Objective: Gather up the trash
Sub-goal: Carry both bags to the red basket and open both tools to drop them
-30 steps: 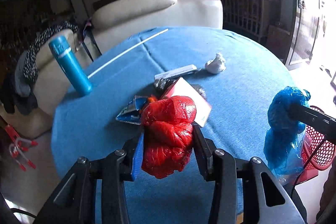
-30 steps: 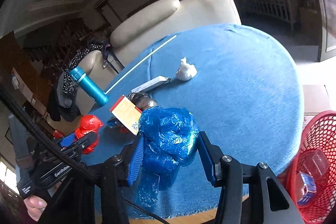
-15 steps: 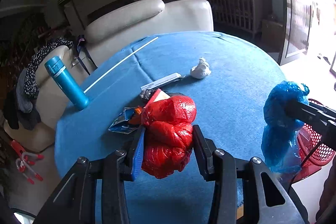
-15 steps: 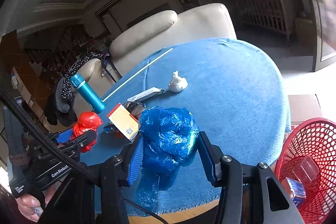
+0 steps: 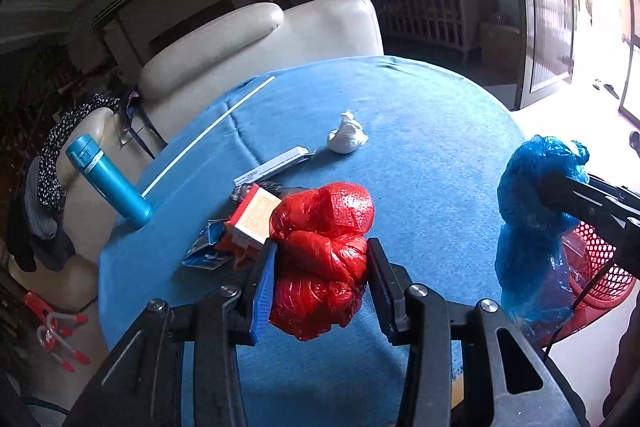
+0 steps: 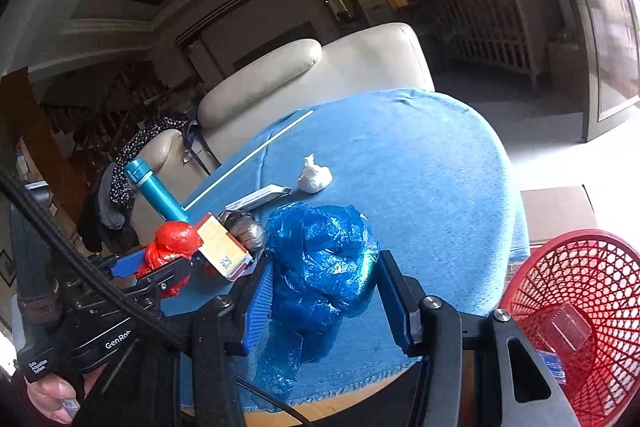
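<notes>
Round table with a blue cloth, both grippers up over it. Left gripper pinches one red bag, right gripper pinches one blue bag. Further out: one white wad, one teal bottle, one red basket beside the table.

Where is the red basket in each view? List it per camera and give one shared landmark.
Left wrist view: the red basket peeks out at the right edge, mostly hidden behind the blue bag and the right gripper.
Right wrist view: the basket fills the lower right corner, past the table edge.
Shared landmark: the white tissue wad on the blue tablecloth.
</notes>
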`<state>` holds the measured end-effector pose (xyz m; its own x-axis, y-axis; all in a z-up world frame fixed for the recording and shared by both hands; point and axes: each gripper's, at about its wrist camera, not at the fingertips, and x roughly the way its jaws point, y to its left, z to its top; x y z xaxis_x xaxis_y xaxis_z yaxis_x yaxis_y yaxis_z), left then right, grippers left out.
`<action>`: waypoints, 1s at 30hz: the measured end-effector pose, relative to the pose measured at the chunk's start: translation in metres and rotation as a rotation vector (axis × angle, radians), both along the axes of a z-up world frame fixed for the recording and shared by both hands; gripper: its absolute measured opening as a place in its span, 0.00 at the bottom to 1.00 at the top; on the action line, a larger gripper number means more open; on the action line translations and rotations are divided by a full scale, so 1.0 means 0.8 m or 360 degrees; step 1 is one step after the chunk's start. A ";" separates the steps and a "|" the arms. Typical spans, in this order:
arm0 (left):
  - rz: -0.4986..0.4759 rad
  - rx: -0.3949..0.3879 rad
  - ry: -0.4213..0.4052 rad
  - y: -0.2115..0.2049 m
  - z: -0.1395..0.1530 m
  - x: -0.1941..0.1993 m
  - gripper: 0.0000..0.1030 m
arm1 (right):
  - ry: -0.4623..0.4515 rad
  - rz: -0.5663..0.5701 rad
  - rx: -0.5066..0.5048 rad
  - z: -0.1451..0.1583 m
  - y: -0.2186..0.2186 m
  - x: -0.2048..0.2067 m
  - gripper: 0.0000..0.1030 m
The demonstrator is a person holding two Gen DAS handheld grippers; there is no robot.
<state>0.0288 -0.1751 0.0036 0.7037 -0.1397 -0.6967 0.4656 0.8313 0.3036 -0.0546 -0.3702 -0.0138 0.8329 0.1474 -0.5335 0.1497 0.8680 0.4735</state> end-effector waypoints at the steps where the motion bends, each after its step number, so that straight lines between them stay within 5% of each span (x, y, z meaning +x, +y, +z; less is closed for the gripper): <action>1: -0.0003 0.0004 0.0003 -0.002 -0.001 0.000 0.43 | -0.0002 -0.0006 0.0001 0.000 -0.003 -0.001 0.51; 30: -0.0275 0.0142 0.0001 -0.098 -0.011 -0.037 0.44 | -0.0002 -0.0331 0.0023 -0.012 -0.101 -0.070 0.51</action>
<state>-0.0006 -0.2535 -0.0050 0.6741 -0.1960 -0.7122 0.5992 0.7088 0.3721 -0.1105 -0.4510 -0.0232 0.8469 -0.0204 -0.5314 0.3245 0.8115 0.4860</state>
